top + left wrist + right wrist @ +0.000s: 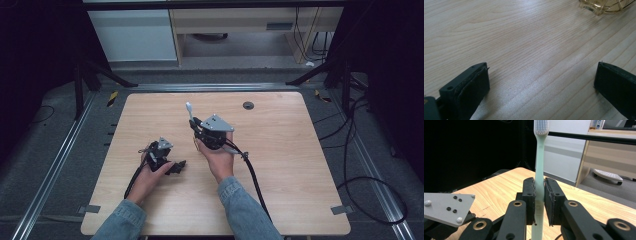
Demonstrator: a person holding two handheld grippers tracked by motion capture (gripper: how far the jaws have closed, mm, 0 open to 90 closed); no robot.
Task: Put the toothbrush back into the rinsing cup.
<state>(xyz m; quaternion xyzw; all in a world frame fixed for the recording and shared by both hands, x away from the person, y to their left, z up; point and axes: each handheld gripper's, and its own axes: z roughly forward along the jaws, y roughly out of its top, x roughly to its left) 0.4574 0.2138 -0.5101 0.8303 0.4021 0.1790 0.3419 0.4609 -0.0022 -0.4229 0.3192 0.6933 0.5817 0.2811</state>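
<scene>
Right tool point(539, 202) clamps a toothbrush point(539, 165)
Brush head up, above the counter point(280, 150); left tool point(541, 82), released, rests beside the right one.

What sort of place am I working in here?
Probably a lab recording station, not a home: a bare wooden table stands on a grey floor between metal rails, with dark stands at its corners and loose cables beside it.

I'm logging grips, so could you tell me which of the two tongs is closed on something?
The right tongs: their pads clamp a pale green toothbrush, bristles up. The left tongs stand wide open over bare table.
</scene>
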